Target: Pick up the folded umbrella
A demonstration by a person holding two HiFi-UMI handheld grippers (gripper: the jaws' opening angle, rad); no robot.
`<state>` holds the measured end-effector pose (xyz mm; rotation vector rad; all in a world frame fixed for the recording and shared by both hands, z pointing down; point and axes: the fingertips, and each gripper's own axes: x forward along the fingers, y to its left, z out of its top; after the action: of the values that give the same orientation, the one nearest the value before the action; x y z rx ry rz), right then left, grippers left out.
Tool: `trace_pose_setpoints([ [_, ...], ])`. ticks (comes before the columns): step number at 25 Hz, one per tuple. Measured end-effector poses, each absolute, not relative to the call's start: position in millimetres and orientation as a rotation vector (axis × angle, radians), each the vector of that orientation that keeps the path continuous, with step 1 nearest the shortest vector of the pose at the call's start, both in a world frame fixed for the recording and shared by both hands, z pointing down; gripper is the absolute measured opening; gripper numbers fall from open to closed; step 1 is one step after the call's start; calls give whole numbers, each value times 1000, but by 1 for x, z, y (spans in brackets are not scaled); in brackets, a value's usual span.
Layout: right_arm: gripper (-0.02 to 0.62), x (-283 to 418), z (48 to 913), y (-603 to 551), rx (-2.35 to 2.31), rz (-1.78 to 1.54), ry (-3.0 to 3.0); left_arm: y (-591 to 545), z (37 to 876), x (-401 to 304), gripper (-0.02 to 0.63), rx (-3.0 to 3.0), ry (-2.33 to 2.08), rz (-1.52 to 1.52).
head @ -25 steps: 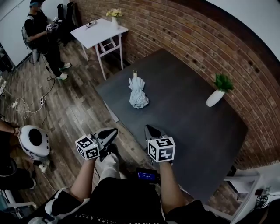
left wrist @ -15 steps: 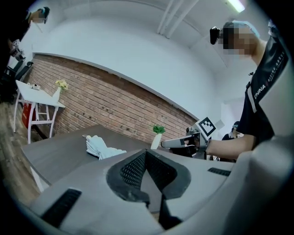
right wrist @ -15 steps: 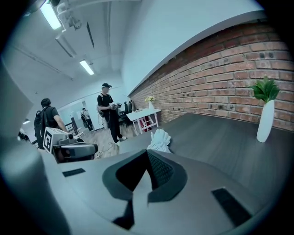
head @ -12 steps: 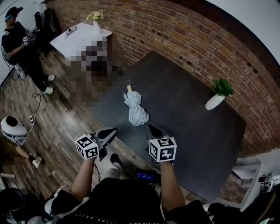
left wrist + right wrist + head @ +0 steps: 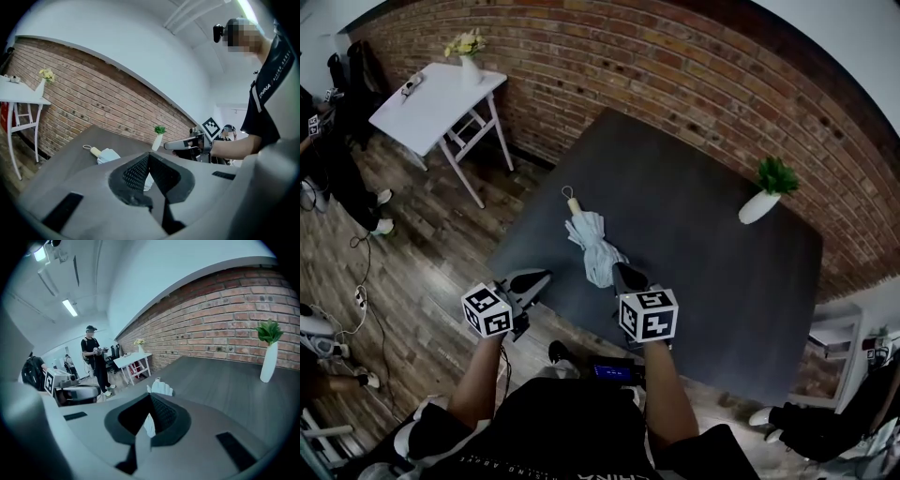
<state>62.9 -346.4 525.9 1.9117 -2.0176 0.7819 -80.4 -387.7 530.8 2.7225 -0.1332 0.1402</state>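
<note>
Brick wall backs a dark table [image 5: 703,281] where the folded umbrella [image 5: 596,248] lies flat near the near edge, its tan handle [image 5: 573,204] pointing toward the wall. It looks light. The pale cloth is soft and may slip, so the stiff handle or the shaft under the folds is the surer hold. The left gripper [image 5: 540,276] and right gripper [image 5: 622,271] flank its near end, jaws together and empty. The right tip seems just beside the cloth, though contact is unclear. Well apart, a white vase [image 5: 757,208] holds a green plant [image 5: 777,174]. A second vase [image 5: 469,67] on a white side table [image 5: 431,98] holds yellow flowers.

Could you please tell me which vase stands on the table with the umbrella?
The green-plant vase, on the dark table with the umbrella; the yellow-flower vase stands on the white table.
</note>
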Motion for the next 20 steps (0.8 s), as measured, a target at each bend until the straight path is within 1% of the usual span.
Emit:
trace_pose_setpoints([
  [11,8,62,540,-358,1951,827,-1946,-405,548,-69,3,2685,-34,157],
  [20,8,75,527,-390,1934,821,-2017,-420,538,-50,3,2709,-77,166],
])
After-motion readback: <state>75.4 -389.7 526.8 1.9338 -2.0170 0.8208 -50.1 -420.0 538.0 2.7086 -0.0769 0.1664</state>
